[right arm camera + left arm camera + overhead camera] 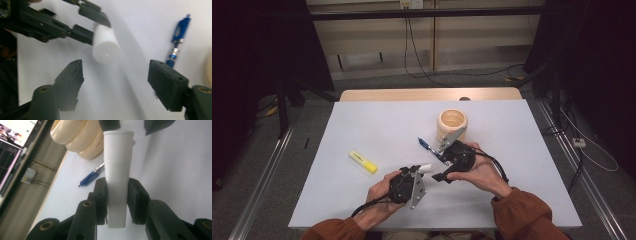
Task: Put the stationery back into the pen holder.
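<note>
A: What is the left claw doing?

B: It is clenched on a white tube, pads pressed on both flat sides near the closed end, so the open end points away from the hand. In the high view the tube sticks out of that claw toward the cup, just off the tabletop.

A: Why hold it that way?

B: Probably to present the open end. It looks like a cap, and the blue pen lies between it and the cup, so the cap may be meant for the pen.

A: And the right claw?

B: Released. Its jaws stand wide apart, with the tube ahead of them and nothing between the pads. The pen lies on the tabletop just past its right jaw. In the high view this claw sits on the near side of the cup, right beside the pen's near end.

A: So it is lined up for the pen?

B: That is the likely reading: open jaws near the pen suggest a pickup, with the left hand keeping the cap steady.

A: Anything else around?

B: A yellow highlighter lies well to the left of the cup, apart from both claws.
</note>
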`<state>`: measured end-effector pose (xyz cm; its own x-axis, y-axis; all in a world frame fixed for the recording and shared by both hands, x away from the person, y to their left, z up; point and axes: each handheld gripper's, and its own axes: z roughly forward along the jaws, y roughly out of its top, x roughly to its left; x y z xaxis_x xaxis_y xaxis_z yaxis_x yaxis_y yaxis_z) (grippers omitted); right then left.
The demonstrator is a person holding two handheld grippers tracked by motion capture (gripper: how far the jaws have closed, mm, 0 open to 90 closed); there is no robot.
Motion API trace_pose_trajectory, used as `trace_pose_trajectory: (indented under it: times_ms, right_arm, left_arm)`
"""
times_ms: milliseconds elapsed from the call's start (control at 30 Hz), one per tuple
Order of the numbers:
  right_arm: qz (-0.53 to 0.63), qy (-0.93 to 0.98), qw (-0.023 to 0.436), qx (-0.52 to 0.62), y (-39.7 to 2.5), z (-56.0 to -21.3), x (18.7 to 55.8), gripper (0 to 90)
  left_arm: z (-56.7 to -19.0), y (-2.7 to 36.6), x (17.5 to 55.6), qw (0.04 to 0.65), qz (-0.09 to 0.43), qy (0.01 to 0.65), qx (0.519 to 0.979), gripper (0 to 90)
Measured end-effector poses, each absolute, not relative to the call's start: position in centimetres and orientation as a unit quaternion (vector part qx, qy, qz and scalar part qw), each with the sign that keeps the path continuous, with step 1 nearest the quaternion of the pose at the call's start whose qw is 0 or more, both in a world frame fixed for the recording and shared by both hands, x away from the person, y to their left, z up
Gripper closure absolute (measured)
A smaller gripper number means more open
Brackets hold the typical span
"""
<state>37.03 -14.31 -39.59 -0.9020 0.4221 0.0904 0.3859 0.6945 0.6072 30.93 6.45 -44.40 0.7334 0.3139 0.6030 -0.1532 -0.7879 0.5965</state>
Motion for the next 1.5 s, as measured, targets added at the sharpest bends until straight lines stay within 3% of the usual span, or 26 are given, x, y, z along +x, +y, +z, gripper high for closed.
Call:
trace_pose_trajectory:
  times_ms: [267, 867, 1500]
  right_arm:
    - [0.355, 0.893, 0.070, 0.267, -16.2, -39.6, 37.0, 10.3]
    - [0.391, 0.831, 0.142, 0.369, -21.7, -41.3, 33.9, 8.3]
    - [0.421, 0.776, 0.198, 0.425, -26.2, -43.3, 30.4, 8.1]
  left_arm:
    - [-43.4, 7.9, 32.2, 0.369, 0.310, 0.107, 0.870, 71.0]
    - [-42.1, 10.4, 34.1, 0.478, 0.159, 0.250, 0.827, 70.9]
    - [-39.5, 11.2, 35.1, 0.512, 0.116, 0.277, 0.805, 70.9]
